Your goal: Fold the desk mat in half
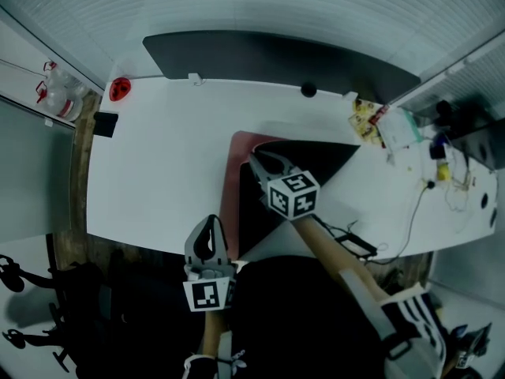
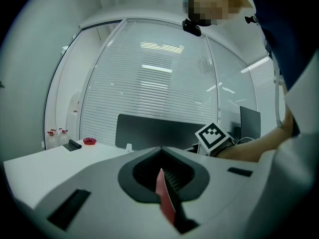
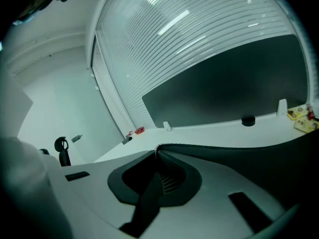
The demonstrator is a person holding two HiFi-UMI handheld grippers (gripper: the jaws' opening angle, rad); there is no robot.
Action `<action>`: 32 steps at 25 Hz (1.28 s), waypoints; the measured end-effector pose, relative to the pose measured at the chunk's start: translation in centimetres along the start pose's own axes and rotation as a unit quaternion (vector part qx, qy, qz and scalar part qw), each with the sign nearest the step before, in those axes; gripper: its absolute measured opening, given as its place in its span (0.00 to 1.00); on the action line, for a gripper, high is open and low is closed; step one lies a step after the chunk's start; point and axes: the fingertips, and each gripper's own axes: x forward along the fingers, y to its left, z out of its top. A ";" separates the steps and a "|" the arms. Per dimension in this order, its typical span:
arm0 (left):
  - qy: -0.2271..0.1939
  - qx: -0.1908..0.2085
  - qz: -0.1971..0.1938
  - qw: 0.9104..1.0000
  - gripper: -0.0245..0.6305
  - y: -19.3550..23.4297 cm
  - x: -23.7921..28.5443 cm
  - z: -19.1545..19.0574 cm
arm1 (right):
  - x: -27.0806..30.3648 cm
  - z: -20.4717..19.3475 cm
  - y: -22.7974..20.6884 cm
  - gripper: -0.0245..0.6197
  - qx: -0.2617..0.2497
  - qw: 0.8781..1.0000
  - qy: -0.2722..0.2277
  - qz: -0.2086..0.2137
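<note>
White desk (image 1: 158, 172) fills mid-frame. At centre the black desk mat (image 1: 316, 164) is partly turned, pink underside exposed. Its edge is clamped by the right gripper (image 1: 262, 163) and, lower left, the left gripper (image 1: 210, 231). Both corners should be carried level, then aligned.

The desk mat's (image 1: 312, 160) near edge is lost behind the right gripper (image 1: 259, 163) and arm; clutter (image 1: 371, 121) at two o'clock is too small to name.
</note>
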 end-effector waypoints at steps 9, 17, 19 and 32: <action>0.018 -0.001 -0.001 1.000 0.04 0.3 1.3 -0.3 | 3.4 0.0 -1.4 0.06 0.017 1.000 0.003 -0.003; 0.030 0.001 -0.005 1.000 0.04 0.7 2.3 -0.7 | 6.2 -0.7 -3.0 0.06 0.028 0.999 0.010 -0.010; 0.032 0.002 -0.006 0.999 0.04 0.8 2.6 -0.7 | 6.9 -0.9 -3.3 0.06 0.032 0.999 0.010 -0.012; 0.047 -0.002 -0.013 0.999 0.04 0.8 3.8 -1.4 | 10.2 -1.6 -3.8 0.06 0.017 1.000 0.020 -0.015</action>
